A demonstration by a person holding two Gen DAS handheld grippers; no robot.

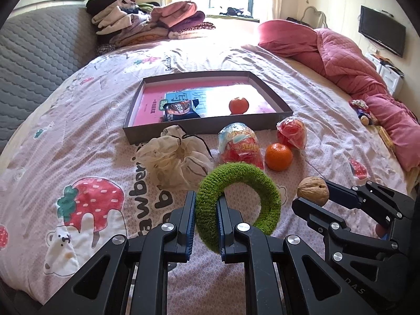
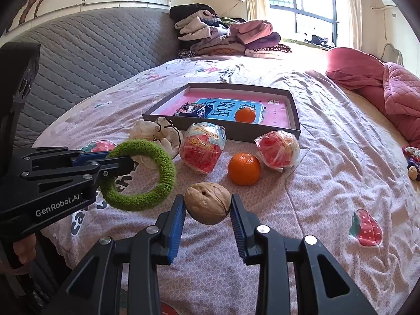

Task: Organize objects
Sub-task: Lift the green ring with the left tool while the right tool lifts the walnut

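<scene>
Green yarn covered the ring (image 1: 237, 204) that the left gripper (image 1: 206, 218) held: its two fingers (image 1: 187, 220) were nearly together, pinching one side of the ring's band between the blue pads, so that one finger stood outside the loop and the other inside it. In the right wrist view the ring hung tilted off those fingers, clear of the bed (image 1: 78, 136). The right gripper (image 2: 208, 214) was closed on a walnut (image 2: 207, 202), its fingers (image 2: 175, 225) pressing the shell from both sides with a wider gap than the left pair, as wide as the nut itself; the walnut sat at the fingertips, lifted above the printed bedsheet. Just beyond the two grippers lay an orange (image 2: 244, 168), two red snacks in clear wrappers (image 2: 202, 147) (image 2: 278, 149) and a cream cloth pouch (image 1: 174, 158) with a black drawstring, all on the sheet and near one another. Behind them stood a shallow dark box (image 1: 273, 92) holding a second orange (image 1: 238, 105), a dark snack packet (image 1: 181, 110) and a pink-and-blue book (image 2: 275, 116). Folded clothes (image 1: 147, 23) were piled at the far end of the bed.
</scene>
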